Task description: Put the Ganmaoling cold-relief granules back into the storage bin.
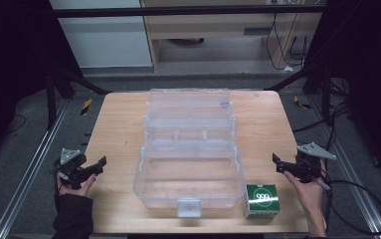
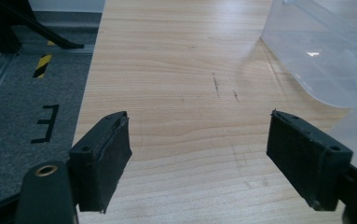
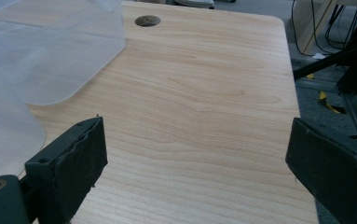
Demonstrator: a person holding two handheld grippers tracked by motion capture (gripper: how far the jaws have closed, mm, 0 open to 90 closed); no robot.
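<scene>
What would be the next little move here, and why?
Probably the right tongs should swing inward and down toward the green box. Both tongs are open and empty, the clear plastic case already stands open on the table, and the green box, lying just outside it, is nearest that hand. The left tongs can wait.

support: wooden table (image 1: 118, 129) | on it: clear plastic box (image 1: 190, 172), open; green-white carton (image 1: 261, 200)
</scene>
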